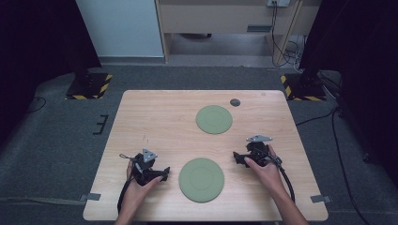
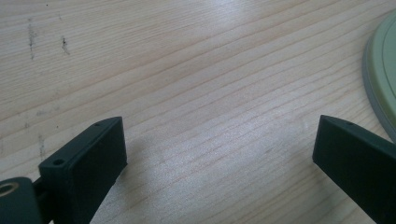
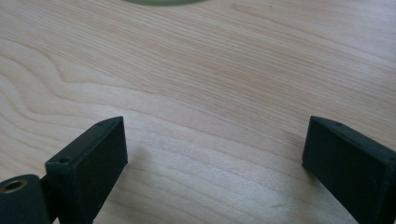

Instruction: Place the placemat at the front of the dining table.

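The left gripper [image 1: 164, 174] has its two black jaws spread wide, and there is nothing between them. It rests low on the wooden table [image 1: 155, 117], held by the person's left hand [image 1: 138, 185]. Its jaws point toward the near green plate [image 1: 201, 180], which lies just beside it but is not touched.

The right gripper [image 1: 238, 157] is also wide open and holds nothing. The person's right hand [image 1: 265, 171] holds it on the other side of the near green plate, a little farther up the table.

The far green plate [image 1: 214, 119] lies flat by itself, well apart from both grippers. A small dark round thing [image 1: 235, 102] sits near the table's far edge; it is too small to tell what it is.

It looks like the work has not really begun. Both plates lie flat and apart, and neither is gripped. Picking one up is still to do, I think.

The high view shows both plates and both hands at once. The left gripper view shows the near green plate's [image 2: 380, 70] raised rim up close, off to the side of the jaws. The right gripper view shows mostly bare wood, with a thin green plate edge [image 3: 163, 2] at the very top.
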The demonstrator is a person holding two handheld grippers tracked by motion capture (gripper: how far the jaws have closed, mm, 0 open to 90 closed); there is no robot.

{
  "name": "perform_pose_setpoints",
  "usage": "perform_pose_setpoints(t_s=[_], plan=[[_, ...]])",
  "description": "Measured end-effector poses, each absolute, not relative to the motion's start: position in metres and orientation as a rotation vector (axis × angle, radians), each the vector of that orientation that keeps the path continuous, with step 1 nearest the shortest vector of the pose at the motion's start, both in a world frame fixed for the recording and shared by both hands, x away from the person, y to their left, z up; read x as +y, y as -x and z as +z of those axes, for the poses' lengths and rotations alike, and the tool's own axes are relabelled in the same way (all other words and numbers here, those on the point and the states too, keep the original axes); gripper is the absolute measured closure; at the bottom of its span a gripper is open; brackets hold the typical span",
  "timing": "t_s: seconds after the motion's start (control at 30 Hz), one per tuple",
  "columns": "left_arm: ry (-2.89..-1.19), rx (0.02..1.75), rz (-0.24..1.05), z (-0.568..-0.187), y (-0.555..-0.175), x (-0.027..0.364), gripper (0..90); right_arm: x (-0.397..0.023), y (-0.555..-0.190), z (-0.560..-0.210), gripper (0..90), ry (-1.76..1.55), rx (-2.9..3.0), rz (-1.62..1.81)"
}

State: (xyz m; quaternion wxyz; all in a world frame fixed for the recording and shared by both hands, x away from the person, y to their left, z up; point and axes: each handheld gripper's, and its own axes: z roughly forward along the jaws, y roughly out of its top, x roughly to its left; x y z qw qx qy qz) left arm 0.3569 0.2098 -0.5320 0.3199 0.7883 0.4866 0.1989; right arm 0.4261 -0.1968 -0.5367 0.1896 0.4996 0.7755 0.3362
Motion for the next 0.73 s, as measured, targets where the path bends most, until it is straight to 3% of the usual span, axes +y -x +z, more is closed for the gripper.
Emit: perform_pose_setpoints(t_s=[0.73], plan=[[-2.063,1.294,0.522,-0.537,-0.372,0.213,0.0,-0.218,-0.412,-0.540,0.3,-1.442,2.122,0.881]])
